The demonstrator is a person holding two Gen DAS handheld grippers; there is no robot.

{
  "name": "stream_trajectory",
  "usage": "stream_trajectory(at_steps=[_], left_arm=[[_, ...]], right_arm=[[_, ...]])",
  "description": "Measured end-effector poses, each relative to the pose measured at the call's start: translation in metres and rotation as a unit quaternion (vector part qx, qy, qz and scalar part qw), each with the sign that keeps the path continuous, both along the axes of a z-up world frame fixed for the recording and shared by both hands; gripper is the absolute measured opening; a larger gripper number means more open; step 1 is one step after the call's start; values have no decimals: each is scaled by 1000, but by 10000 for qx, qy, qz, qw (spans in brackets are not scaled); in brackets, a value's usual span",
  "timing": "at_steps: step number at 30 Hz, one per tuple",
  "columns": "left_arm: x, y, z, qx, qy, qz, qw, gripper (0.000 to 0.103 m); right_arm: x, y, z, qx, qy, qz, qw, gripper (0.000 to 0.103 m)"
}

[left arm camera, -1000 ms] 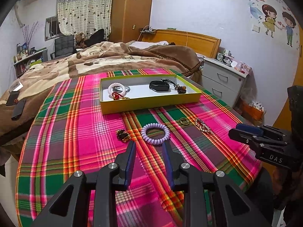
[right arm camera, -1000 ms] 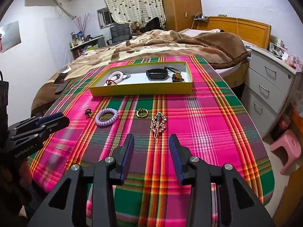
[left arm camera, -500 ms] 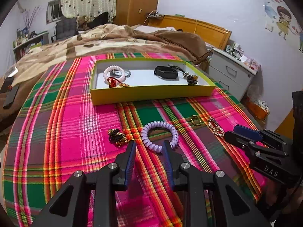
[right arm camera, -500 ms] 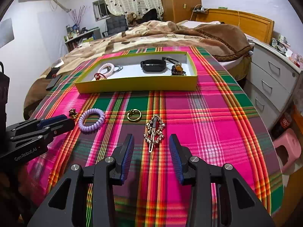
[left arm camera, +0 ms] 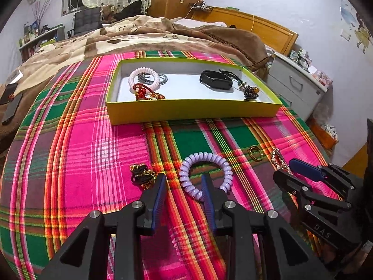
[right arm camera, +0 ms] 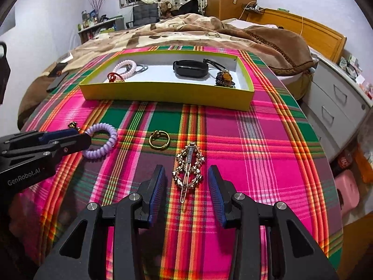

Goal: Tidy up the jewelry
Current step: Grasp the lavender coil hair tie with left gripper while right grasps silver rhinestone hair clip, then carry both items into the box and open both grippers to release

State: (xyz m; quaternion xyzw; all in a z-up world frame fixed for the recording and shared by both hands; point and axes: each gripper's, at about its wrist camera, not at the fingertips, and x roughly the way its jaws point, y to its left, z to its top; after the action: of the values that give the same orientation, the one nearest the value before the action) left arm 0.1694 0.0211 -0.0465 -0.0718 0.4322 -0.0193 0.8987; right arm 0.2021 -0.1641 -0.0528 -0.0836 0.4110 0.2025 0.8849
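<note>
Behind the right hand-held gripper (left arm camera: pixel 300 175), a hair clip (left arm camera: pixel 278 159) (perhaps half hidden).

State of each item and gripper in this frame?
left gripper: open, jaws just widened, over purple coil tie
right gripper: open, astride hair clip
gold ring: loose on cloth
yellow box: lidless, holds jewelry

Both cameras sit close above the plaid tablecloth (left arm camera: pixel 88 144), angled down along their own fingers toward the yellow tray (left arm camera: pixel 191 110) and bed (right arm camera: pixel 198 30) beyond. The left looks from the left, the right from the right; both share tray and cloth.
</note>
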Motion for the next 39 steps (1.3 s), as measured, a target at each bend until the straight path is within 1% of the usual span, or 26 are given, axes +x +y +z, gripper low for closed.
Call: stream_trajectory(at_steps=[5,6,7,8,11,16,26,30,39], left_arm=[[3,-10,0,327,8,-61,9994,30],[3,-11,0,383,2,-80,9992,30],[4,-12,-1,430,3,-91,9990,30],[4,-13,0,462,3,-98,9989,28],[5,-14,0,572,2,-109,9983,10],[1,-15,1,571,-19,-218,9981,9],[-16,-17,10,296,-259,-419,9983,9],[-21,-17,15,235,-350,-455,9981,9],[-26,-15,22,180,-443,-469,9978,9]], right_arm=[[0,2,0,-76,-28,25,10000,38],[-1,1,0,-67,-33,43,10000,36],[-2,2,0,-51,-29,60,10000,28],[-3,3,0,-73,-49,55,9999,27],[-4,3,0,-69,-67,46,9999,27],[-5,-3,1,53,-44,-2,10000,27],[-11,-23,9,505,-45,-180,9985,27],[-13,-25,13,586,-96,-199,9980,27],[-16,-29,12,695,4,-235,9973,27]])
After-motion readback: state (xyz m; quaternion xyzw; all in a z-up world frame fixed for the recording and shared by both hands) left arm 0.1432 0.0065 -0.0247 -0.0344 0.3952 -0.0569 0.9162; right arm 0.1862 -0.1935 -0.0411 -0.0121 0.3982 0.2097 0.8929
